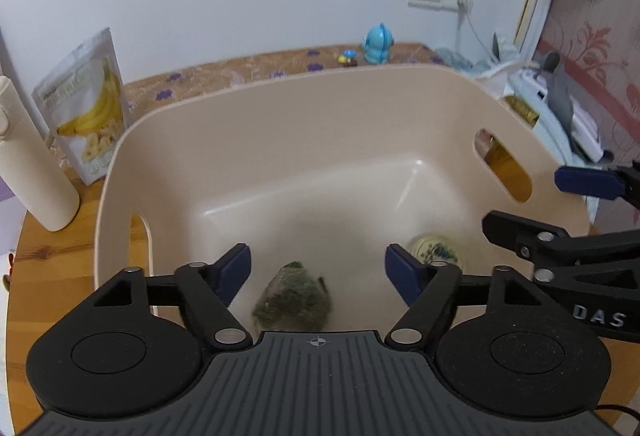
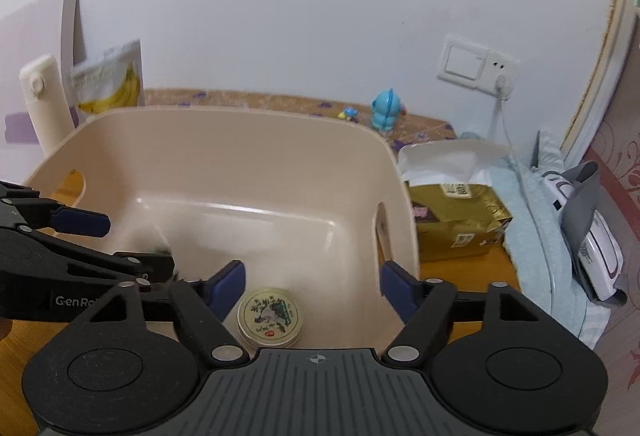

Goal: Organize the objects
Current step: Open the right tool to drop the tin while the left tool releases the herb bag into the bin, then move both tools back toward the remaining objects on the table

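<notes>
Beige basket [image 1: 304, 123] on wooden table [image 1: 48, 276], greenish packet [image 1: 294, 300] blurred near its front wall, round tin [image 2: 270, 316] toward front right corner. Left gripper [image 1: 318, 276] and right gripper [image 2: 312, 286] side by side over front rim, tilted down into basket. Jaws of both spread wide, holding nothing.

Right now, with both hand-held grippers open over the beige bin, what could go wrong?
1. The left hand-held gripper and right hand-held gripper sit close together over the beige bin; they could knock each other when pulling out.
2. The dark green packet looks blurred, so it may not have settled.
3. The round tin lies right under the right one's fingers; a low exit might drag it.
</notes>
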The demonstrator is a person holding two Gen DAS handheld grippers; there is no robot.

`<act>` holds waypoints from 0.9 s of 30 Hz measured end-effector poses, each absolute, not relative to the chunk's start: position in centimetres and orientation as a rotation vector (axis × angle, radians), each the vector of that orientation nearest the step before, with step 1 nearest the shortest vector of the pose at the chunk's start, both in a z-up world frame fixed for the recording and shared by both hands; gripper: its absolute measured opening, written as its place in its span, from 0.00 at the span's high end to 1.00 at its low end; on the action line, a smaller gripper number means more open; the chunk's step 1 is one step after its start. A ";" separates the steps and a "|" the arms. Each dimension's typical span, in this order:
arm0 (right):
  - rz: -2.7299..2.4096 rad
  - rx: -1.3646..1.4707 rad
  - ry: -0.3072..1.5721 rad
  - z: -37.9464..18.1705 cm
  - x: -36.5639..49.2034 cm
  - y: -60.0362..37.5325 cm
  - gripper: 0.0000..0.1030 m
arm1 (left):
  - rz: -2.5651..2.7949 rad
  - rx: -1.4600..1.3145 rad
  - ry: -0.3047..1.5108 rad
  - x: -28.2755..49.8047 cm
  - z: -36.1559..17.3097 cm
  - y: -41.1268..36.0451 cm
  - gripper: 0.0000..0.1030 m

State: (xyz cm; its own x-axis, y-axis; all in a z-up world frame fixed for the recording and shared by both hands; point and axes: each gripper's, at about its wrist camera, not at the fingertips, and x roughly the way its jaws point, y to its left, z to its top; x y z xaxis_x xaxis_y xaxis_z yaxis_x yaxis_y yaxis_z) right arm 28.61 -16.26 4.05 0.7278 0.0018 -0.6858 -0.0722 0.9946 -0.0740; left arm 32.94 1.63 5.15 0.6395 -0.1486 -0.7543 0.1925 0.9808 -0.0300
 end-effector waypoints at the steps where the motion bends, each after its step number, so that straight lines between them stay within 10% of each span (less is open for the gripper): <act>1: 0.044 -0.085 0.745 4.4 28.3 -16.5 0.22 | -0.193 0.051 0.847 32.8 5.5 1.7 0.25; 12: 0.048 -0.057 0.657 7.4 24.6 -18.0 0.02 | -0.158 0.064 0.723 29.4 9.0 1.7 0.17; 27: 0.022 -0.060 0.615 8.4 19.3 -19.7 0.00 | -0.168 0.124 0.633 22.3 10.8 1.3 0.15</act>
State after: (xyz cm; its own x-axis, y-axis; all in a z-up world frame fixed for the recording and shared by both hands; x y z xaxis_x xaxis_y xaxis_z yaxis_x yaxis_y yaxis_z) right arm 19.27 -19.69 8.42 0.8164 0.0028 -0.5775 -0.0384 0.9980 -0.0494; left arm 22.32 1.31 10.84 0.7932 -0.1177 -0.5974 0.1932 0.9791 0.0637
